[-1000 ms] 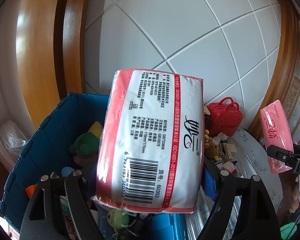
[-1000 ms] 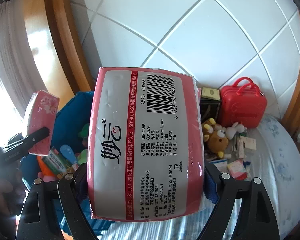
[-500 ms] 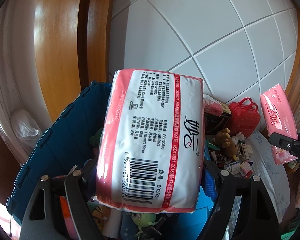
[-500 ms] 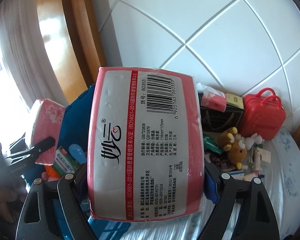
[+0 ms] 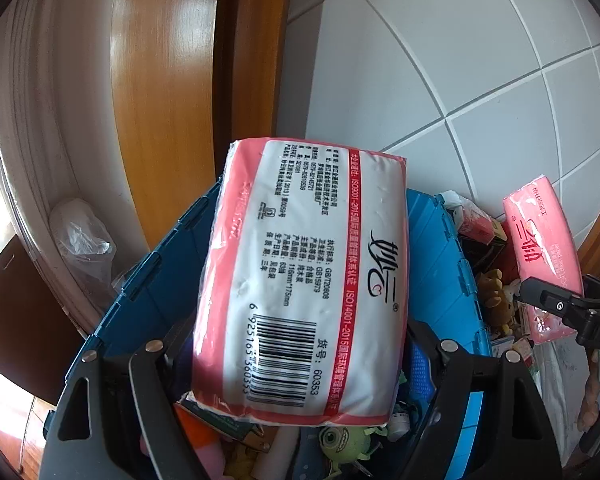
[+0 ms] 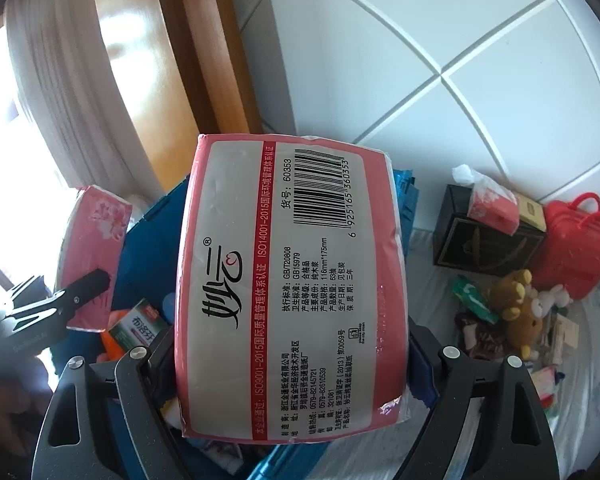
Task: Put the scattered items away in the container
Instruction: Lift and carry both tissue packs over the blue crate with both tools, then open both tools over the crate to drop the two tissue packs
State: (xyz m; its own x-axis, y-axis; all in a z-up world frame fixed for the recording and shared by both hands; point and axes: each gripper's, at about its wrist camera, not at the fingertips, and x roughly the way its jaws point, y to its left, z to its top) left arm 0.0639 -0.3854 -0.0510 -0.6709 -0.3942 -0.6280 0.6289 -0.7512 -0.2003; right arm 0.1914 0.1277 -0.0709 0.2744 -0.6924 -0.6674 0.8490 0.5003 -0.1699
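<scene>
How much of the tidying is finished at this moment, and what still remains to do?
Done: the blue crate already holds toys, such as a green one-eyed figure. In hand: the left gripper and the right gripper each clamp a pink tissue pack over the crate, not yet released. Left: a teddy bear, red toy suitcase and black box lie outside.

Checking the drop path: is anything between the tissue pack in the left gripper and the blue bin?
Nothing visible blocks it. The tissue pack, clamped in the left gripper, hangs above the open blue bin, which already holds toys.
</scene>
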